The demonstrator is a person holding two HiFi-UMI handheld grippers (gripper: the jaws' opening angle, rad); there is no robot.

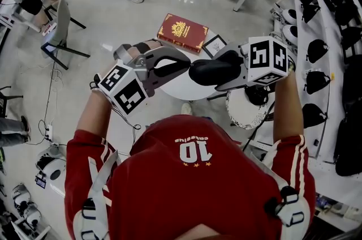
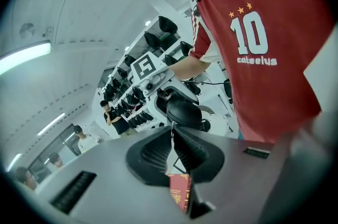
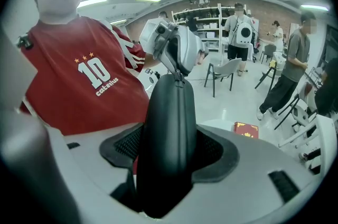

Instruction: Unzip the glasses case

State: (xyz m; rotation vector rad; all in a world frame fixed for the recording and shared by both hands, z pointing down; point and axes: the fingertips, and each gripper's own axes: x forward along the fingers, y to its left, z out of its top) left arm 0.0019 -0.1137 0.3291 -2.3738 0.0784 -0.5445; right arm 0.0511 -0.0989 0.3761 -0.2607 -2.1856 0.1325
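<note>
Item: glasses case (image 1: pixel 208 72), black, hard-shell, oval. Held in the air over the white round table (image 1: pixel 176 88), in front of the red shirt, resting on nothing. Clamped across its body by the right gripper (image 1: pixel 225 71), both pads pressed to its sides, zip seam turned toward that gripper's camera, free end pointing at the left gripper (image 1: pixel 184 67). Zip closed along the seam as far as visible. Left gripper: jaws all but together, tips pinched on the small metal zip pull (image 2: pixel 171 124) at the case's near end. On the table's far part: red book (image 1: pixel 182 33) with gold print, lying flat; small dark-framed picture (image 1: pixel 214 45) just beside it, to its right in the head view.
</note>
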